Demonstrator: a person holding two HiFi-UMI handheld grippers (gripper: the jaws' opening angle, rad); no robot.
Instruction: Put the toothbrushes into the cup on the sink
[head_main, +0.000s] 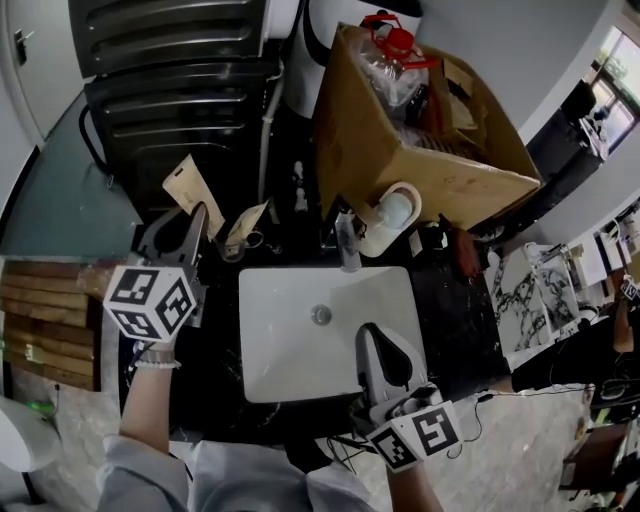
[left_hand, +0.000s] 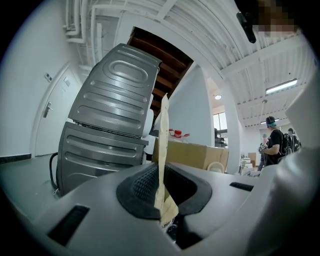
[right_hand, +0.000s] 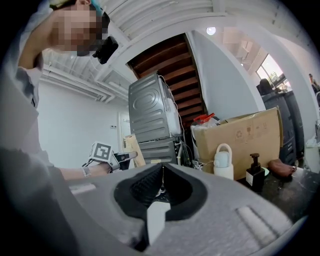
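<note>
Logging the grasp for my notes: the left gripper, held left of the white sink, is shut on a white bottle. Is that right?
Not quite. The left gripper is shut on a flat tan cardboard packet, not a white bottle; the left gripper view shows it standing up between the jaws. The rest holds: the gripper is left of the white sink.

Cardboard box (head_main: 365, 140) behind sink (head_main: 275, 330), jug (head_main: 392, 212) between

left gripper (head_main: 200, 215), right gripper (head_main: 372, 332): showing grey shells, black ribbed pads | carrying black-and-white marker cubes (head_main: 150, 300) | person wearing pale grey sleeves (head_main: 145, 478), beaded bracelet (head_main: 157, 361)
</note>
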